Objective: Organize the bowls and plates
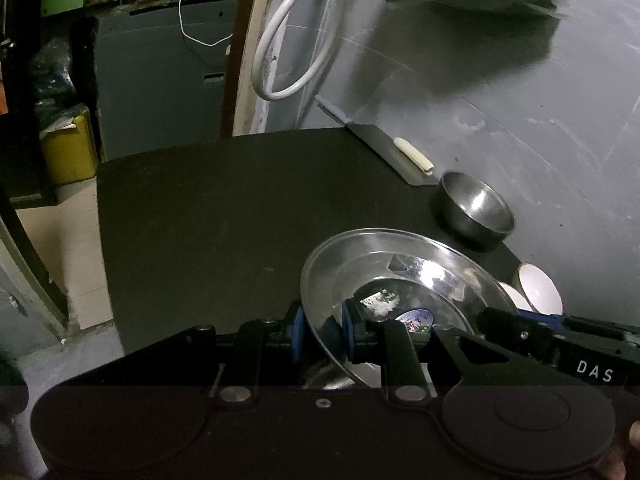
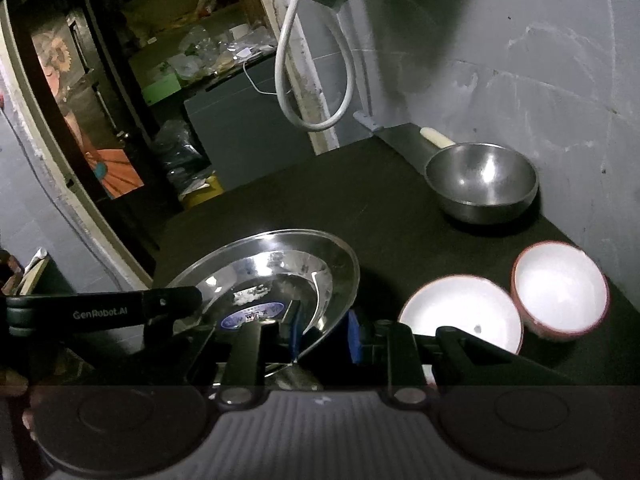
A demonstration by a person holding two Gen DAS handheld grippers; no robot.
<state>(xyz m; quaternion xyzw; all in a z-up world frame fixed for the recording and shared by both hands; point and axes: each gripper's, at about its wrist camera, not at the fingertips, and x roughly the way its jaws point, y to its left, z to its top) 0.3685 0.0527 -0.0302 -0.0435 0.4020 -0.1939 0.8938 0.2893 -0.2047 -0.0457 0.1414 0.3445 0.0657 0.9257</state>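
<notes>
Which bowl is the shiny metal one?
Find the dark table against the grey wall. At its far edge, beside a flat knife, sits the metal bowl. It is silver and stands alone, unlike the two white bowls with red rims nearer you.

Left gripper (image 1: 320, 332): black body, blue pads (image 1: 298, 330), two silver bolts, round black discs at its base. Right gripper (image 2: 323, 334): black linkage arms, blue pads (image 2: 354, 336), ribbed grey panel between discs. White lettering "DAS" and "GenRobot.AI" on the fingers.

Grey scuffed wall (image 2: 540, 80), dim doorway (image 2: 168, 92), perhaps cluttered shelves.
</notes>
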